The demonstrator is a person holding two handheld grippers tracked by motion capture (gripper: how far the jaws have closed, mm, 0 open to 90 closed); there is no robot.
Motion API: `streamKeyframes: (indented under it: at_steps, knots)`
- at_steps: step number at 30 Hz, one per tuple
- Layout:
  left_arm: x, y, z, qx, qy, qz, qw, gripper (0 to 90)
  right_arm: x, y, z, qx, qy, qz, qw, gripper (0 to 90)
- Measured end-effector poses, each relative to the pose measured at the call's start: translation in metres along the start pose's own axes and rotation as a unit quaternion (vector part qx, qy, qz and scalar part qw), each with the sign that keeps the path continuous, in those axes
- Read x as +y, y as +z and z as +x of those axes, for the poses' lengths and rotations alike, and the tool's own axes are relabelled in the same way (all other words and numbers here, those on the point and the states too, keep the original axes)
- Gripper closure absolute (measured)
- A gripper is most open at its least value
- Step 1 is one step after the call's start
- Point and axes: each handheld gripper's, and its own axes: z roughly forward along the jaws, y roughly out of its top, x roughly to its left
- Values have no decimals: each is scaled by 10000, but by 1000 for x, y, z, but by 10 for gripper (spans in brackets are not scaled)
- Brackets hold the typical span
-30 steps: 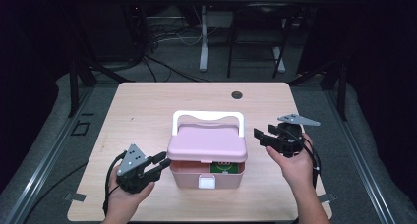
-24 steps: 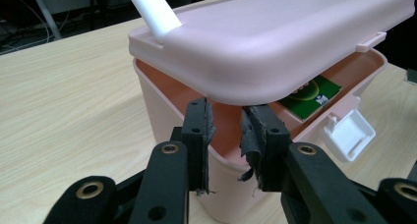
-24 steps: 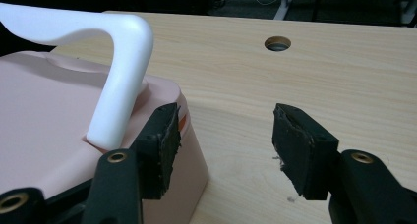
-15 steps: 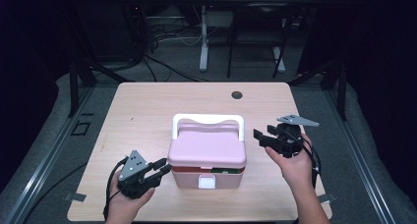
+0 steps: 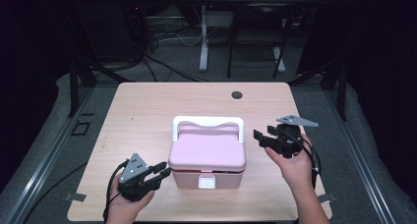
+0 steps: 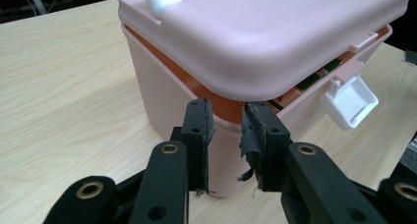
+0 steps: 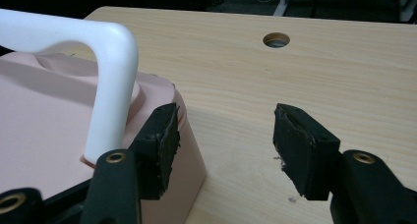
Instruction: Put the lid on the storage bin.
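Centrally on the pale wooden surface (image 5: 147,111) sits the pink plastic box with a white handle (image 5: 207,153), lid slightly ajar. Right gripper (image 5: 260,135) hovers beside its right edge, fingers spread wide and empty; left gripper (image 5: 164,170) points at its front-left corner, fingers (image 6: 199,128) nearly closed, gripping nothing.

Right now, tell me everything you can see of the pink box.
The pink box looks like plastic, with rounded corners, and sits upright near the table's front edge. Its white handle stands up. The lid is slightly ajar, the white front latch hanging undone. The left gripper sits at its corner seam; contact is unclear.
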Motion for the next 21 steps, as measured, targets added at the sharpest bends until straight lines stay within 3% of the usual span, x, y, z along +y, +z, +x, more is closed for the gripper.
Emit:
streamKeyframes:
  at_steps: [15,21]
  knots:
    - [-6,1,1,-42,-14,116,9999,717,-1,3,0,19,-11,-15,10000,424]
    - [-12,0,5,3,-115,90,9999,703,-1,2,0,18,-15,34,10000,423]
